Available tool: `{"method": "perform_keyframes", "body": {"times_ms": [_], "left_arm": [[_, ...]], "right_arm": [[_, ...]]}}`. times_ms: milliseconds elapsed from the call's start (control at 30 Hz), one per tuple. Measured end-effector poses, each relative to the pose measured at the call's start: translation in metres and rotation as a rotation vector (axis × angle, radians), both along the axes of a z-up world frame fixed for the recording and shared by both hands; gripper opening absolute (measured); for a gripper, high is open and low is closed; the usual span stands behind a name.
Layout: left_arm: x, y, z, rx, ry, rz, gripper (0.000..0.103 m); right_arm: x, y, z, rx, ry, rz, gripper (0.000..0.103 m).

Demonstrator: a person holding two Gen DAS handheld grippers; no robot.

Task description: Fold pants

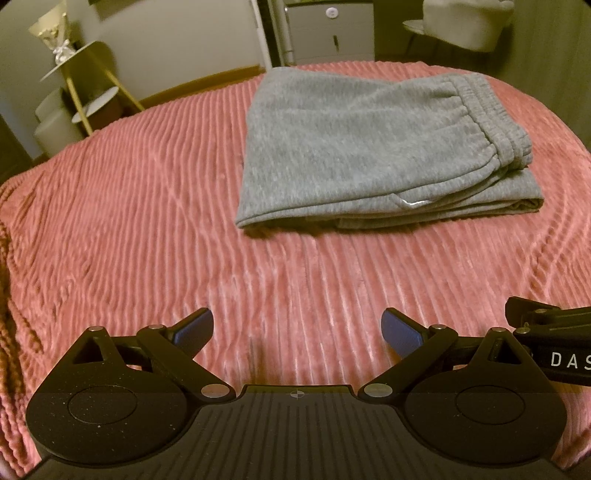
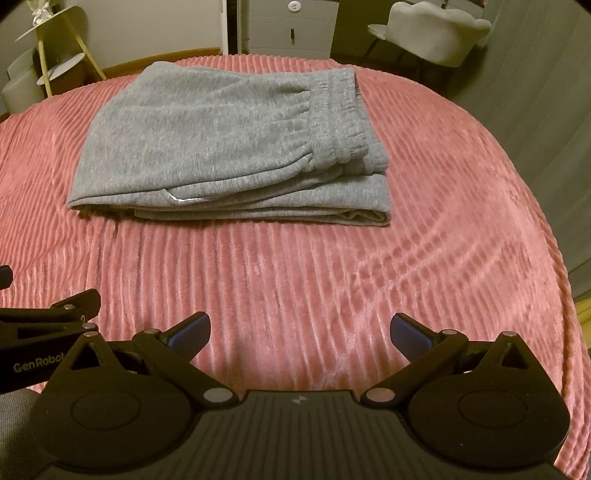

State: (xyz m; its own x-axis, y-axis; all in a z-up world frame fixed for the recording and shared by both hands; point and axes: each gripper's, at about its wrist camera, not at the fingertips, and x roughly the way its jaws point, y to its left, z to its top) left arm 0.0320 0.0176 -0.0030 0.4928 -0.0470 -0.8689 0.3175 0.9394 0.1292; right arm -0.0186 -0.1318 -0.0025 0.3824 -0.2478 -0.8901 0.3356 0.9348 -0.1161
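Left gripper (image 1: 297, 328), right gripper (image 2: 300, 330) agape

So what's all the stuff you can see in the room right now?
Folded grey fleece sweatpants: one, grey, lying on the bed cover, elastic waistband toward the right.
Ribbed pink plush bed cover: one, pink, spread over the whole bed under the pants.
Gold metal tiered side stand: one, gold with pale shelves, far left by the wall, something shiny on top.
Grey cabinet with a round knob: one, pale grey, beyond the far end of the bed.
Pale upholstered chair: one, off-white, far right.
Left hand-held gripper: one, black with blue pads, open, empty, short of the pants.
Right hand-held gripper: one, black with blue pads, open, empty, beside the left.
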Motion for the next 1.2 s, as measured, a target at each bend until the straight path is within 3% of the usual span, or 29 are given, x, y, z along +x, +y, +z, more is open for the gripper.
{"method": "perform_keyframes", "body": {"times_ms": [1200], "left_arm": [[0.0004, 0.0012, -0.0027, 0.006, 0.002, 0.0, 0.1]], "right_arm": [[0.0013, -0.0015, -0.0013, -0.004, 0.005, 0.002, 0.103]]}}
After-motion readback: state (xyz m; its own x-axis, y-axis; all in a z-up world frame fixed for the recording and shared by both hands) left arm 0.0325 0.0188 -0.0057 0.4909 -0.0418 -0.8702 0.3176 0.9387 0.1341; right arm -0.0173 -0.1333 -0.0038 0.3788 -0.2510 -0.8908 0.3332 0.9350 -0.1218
